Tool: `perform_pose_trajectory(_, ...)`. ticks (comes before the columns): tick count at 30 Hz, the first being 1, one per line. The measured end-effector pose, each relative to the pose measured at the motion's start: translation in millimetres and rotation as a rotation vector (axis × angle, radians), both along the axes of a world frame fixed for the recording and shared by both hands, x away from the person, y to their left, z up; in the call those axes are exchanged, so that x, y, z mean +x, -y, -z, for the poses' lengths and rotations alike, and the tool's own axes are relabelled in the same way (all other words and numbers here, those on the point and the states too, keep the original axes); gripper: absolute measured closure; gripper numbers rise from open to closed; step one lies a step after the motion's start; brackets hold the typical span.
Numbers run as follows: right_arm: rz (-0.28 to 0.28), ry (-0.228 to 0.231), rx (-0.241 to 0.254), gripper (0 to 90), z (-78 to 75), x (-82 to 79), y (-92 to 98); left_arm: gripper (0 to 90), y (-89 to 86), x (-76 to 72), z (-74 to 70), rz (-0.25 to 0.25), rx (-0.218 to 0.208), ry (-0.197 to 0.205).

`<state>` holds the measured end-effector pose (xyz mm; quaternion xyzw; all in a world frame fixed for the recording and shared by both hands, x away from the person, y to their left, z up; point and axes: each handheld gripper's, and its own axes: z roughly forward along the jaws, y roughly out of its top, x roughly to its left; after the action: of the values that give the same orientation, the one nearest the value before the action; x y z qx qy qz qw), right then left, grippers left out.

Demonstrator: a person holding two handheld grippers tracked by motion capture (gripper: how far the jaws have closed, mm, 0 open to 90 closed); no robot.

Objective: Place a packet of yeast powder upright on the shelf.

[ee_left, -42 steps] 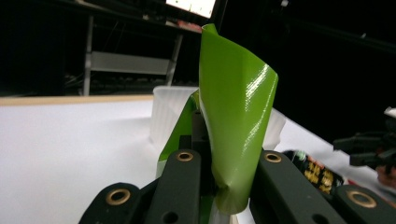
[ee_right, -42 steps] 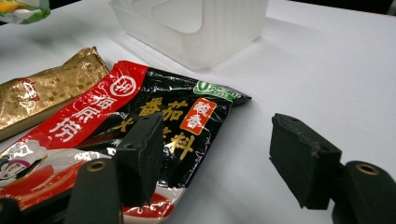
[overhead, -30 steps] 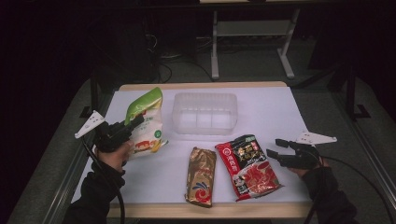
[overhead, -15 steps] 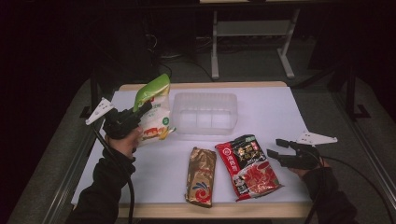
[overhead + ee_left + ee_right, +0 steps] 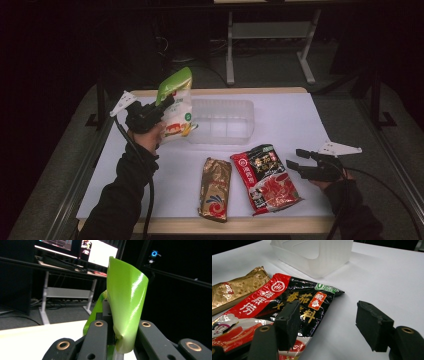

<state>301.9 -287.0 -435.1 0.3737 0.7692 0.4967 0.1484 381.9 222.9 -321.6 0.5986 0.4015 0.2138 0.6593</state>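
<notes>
The left gripper (image 5: 167, 102), carried by the person's left hand, has lifted the green-topped white plastic snack pouch (image 5: 176, 107) off the white bench (image 5: 290, 120) and moved it toward the clear, ribbed plastic bin (image 5: 222, 121) over the last second; a second ago the pouch sat lower and further to the left, now it hangs upright just beside the bin's left wall, its lower corner near the rim; the judgement is that the pouch is in transit to the bin and that the drop has not yet been made.

Jaws, left: closed tight on the pouch's green top edge; in the left gripper view the glossy green film (image 5: 126, 302) is pinched and creased between the two black jaws, curling above them.

Jaws, right: the right gripper (image 5: 295, 159) rests near the bench's right edge, unmoved over the second; its jaws stand well apart and hold nothing; in the right gripper view one pad (image 5: 287, 322) lies over the edge of the red-and-black printed foil packet (image 5: 287, 302), whether touching it cannot be told.

Also on the bench: a gold foil packet (image 5: 215, 187), flat, just left of the red-and-black one; both well short of the bin.
</notes>
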Motion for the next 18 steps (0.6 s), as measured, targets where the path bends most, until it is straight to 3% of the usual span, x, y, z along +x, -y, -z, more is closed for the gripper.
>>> perform_pose_trajectory(11, -0.001, -0.008, -0.002, 35.4, 1.7, -1.0, 1.0, 83.4, 33.5, 37.7, 9.6, -0.076, 0.015, -0.032)
perform_pose_trajectory(13, -0.002, -0.009, -0.001, 35.4, 1.7, -1.4, 1.1, 83.4, 41.4, 44.5, 12.7, -0.09, 0.037, -0.031)
perform_pose_trajectory(18, -0.001, -0.008, 0.003, 35.4, 2.1, -1.5, 2.4, 83.2, 55.1, 57.5, 16.3, -0.102, 0.041, -0.042)
